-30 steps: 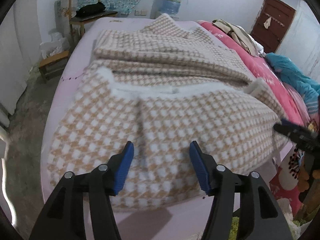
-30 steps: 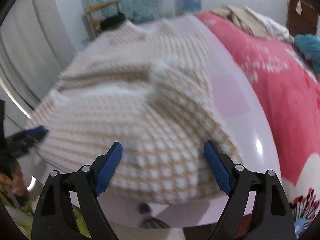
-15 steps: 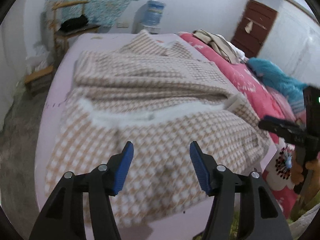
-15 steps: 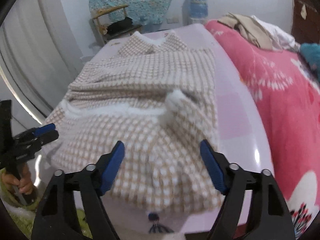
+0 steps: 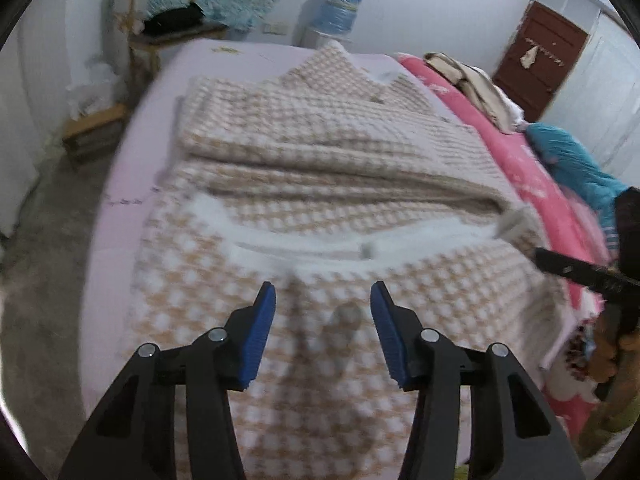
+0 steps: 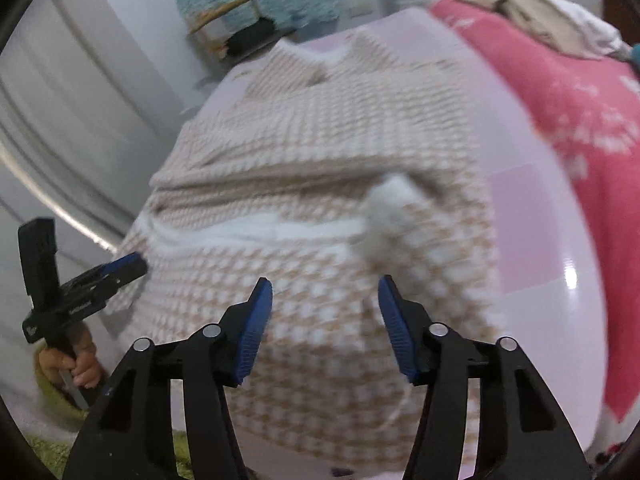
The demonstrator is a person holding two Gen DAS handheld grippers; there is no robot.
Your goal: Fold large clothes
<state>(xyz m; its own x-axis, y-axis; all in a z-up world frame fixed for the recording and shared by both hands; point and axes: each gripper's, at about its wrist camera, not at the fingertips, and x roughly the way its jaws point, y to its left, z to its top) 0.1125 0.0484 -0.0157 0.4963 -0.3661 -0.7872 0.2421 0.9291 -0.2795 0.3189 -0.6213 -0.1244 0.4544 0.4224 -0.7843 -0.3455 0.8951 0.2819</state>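
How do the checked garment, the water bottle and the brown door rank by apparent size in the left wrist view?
1. Checked garment: by far the largest, covering most of the bed.
2. Brown door and water bottle: both look small and similar. They stand far from the camera near the picture's curved edge, so I would not rank them.

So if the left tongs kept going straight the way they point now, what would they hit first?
Most likely the near, folded-over part of the beige checked coat on the bed; nothing shows between the open left tongs and it, though depth is hard to judge.

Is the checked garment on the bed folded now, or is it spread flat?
Partly folded. The checked garment has its lower part doubled up over itself, white lining showing at the edge.
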